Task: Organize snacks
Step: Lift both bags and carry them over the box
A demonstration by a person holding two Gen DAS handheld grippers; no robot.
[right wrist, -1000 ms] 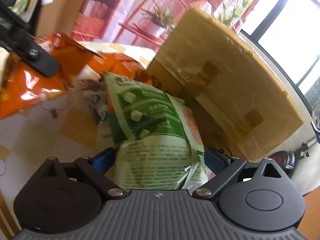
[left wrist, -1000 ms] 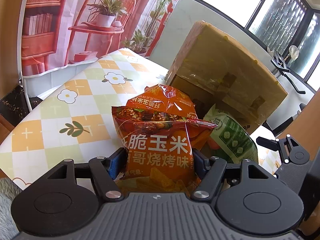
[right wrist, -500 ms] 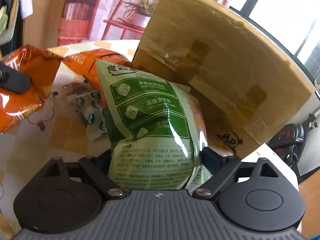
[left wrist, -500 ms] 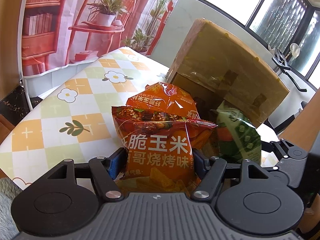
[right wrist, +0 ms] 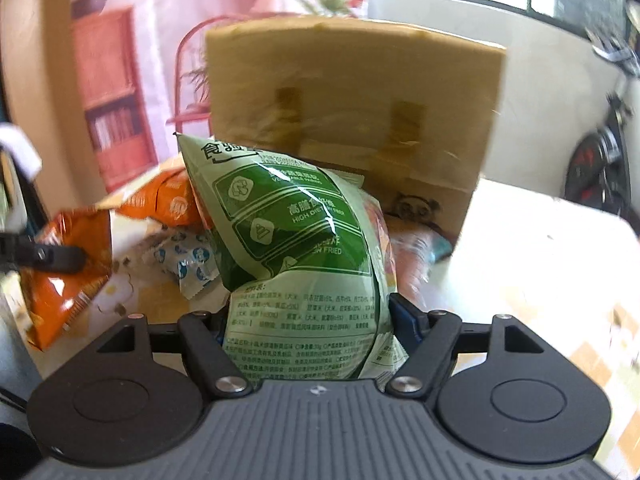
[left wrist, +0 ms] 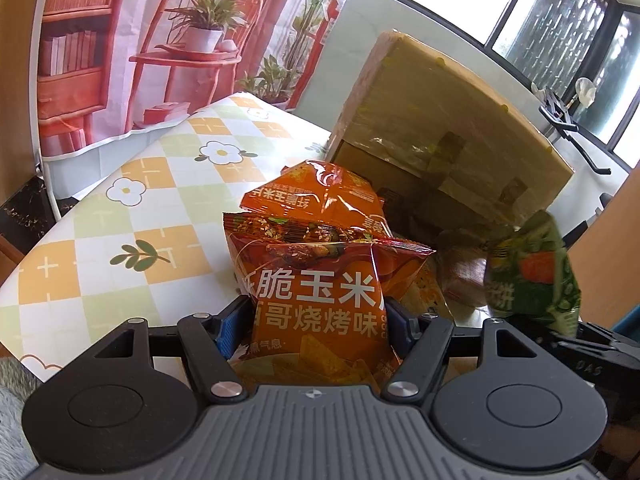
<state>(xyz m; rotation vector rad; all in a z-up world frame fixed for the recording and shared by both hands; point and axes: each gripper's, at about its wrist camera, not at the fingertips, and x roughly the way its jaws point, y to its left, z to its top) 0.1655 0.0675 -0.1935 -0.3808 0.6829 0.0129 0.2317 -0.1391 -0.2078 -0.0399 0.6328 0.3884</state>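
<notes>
Right gripper [right wrist: 308, 320] closing on green bag [right wrist: 296, 240]; blue pads mostly hidden.

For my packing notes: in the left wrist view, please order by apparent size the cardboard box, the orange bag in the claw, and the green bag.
1. cardboard box, largest
2. orange bag, though its nearness to the camera enlarges it
3. green bag, smallest, partly cut off

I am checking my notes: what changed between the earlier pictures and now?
The right gripper, its jaws closing on the green snack bag, lifted and rolled it upright toward the cardboard box. The left gripper stayed still, holding the orange corn-chip bag.
</notes>
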